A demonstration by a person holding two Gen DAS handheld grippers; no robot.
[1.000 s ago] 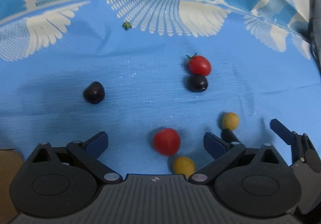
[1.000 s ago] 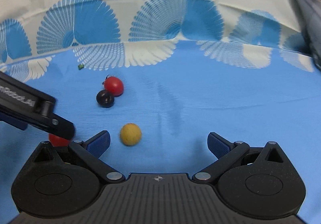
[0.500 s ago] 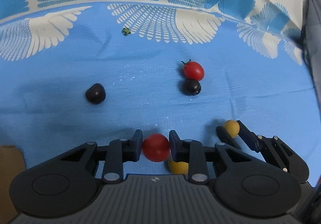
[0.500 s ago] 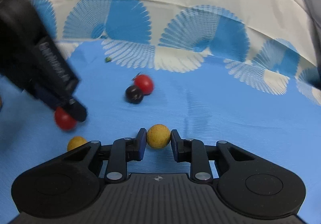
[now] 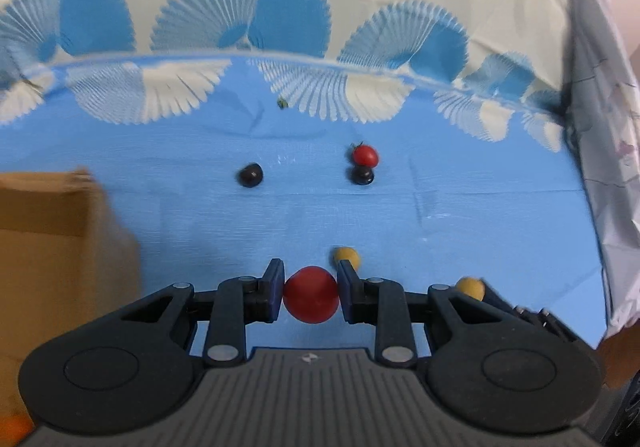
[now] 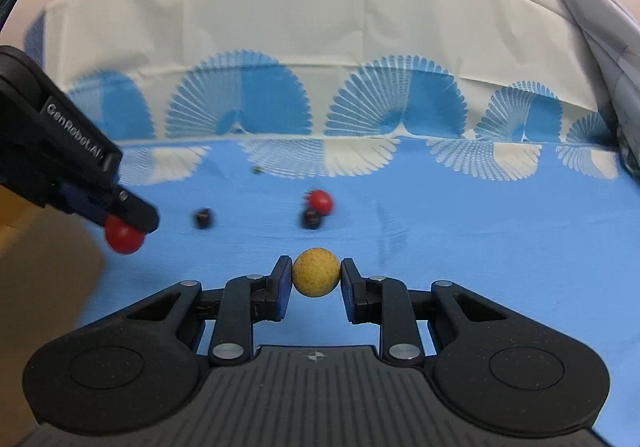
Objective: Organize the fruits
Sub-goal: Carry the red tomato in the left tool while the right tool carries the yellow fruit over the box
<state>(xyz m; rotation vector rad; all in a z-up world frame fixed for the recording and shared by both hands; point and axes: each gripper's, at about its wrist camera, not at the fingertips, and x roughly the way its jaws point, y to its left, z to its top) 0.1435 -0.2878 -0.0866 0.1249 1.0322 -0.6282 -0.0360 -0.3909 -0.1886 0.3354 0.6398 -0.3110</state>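
Counter covered w/ blue cloth, white fan print along far edge; cloth runs up the back as a cream sheet w/ blue fan shapes. Crumpled pale sheet at right side. Both views motion-blurred.

Brown cardboard box at left edge of counter, also seen at left in right-wrist view. Contents not visible. Small orange patch at bottom-left corner of left view, can't ID.

Left gripper: jaws pinching red tomato, pads pressed on both sides, tomato clear of the cloth. Same pair in right-wrist view: left gripper comes in from left, tomato at its tip, just beside the box.

Right gripper: jaws pinching yellow fruit, pads touching both sides, held above the cloth. In left view that fruit shows at right w/ a bit of the right gripper behind the left one's linkage.

Loose on cloth:
- 2nd yellow fruit, just past left gripper's right finger.
- 2nd red tomato w/ green stem, touching a dark fruit in front of it. Same pair in right view.
- another dark fruit alone, well left of that pair; in right view.
- tiny green bit near fan print at far edge, prob. a stem, too small to tell.
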